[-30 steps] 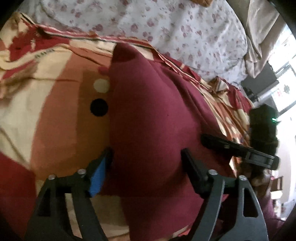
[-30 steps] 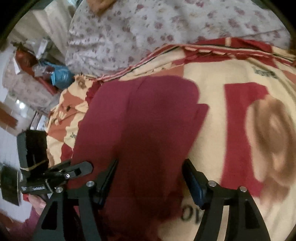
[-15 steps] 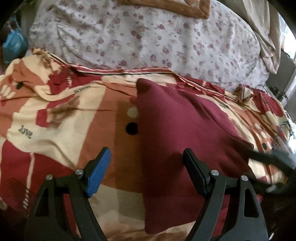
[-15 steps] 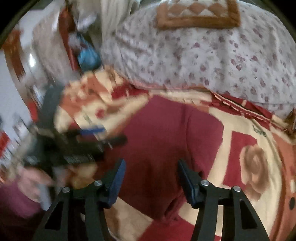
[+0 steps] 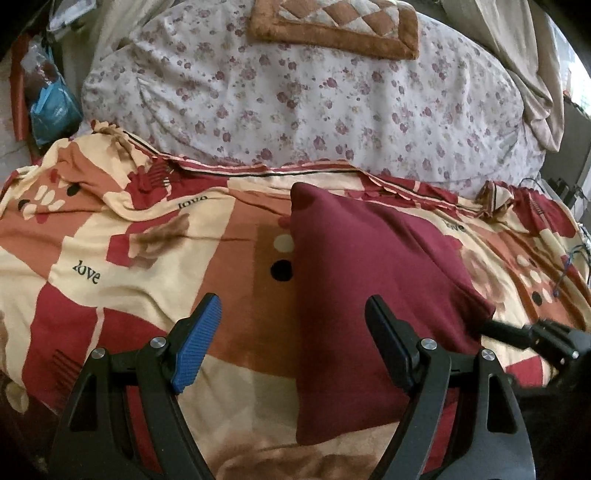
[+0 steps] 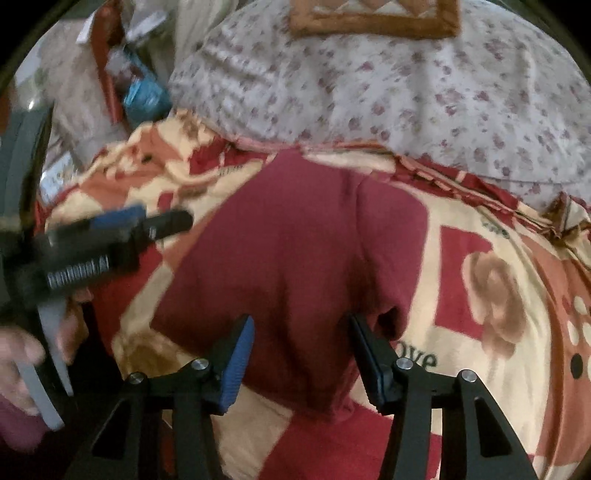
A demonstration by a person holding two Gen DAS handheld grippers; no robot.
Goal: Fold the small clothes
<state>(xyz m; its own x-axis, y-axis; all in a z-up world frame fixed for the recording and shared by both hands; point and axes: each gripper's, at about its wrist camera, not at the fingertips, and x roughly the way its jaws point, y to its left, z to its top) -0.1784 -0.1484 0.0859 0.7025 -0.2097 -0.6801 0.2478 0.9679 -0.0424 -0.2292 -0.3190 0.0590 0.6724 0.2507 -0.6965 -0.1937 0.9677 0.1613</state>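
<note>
A folded maroon garment (image 5: 362, 280) lies flat on the red, orange and cream patterned blanket (image 5: 129, 266). It also shows in the right wrist view (image 6: 295, 266). My left gripper (image 5: 291, 332) is open and empty, held above the garment's left edge near the front. My right gripper (image 6: 301, 347) is open and empty, held above the garment's near edge. The left gripper also shows blurred at the left of the right wrist view (image 6: 147, 225). The right gripper's tip shows at the right edge of the left wrist view (image 5: 532, 332).
A white floral duvet (image 5: 314, 99) lies behind the blanket, with a brown and cream quilted cushion (image 5: 332, 26) on it. A blue bag (image 5: 51, 107) and clutter sit at the far left. Cables (image 5: 569, 258) lie at the right edge.
Both grippers have drawn back and up from the garment, so more of the bed shows. The garment stays flat on the blanket. Both grippers stay open.
</note>
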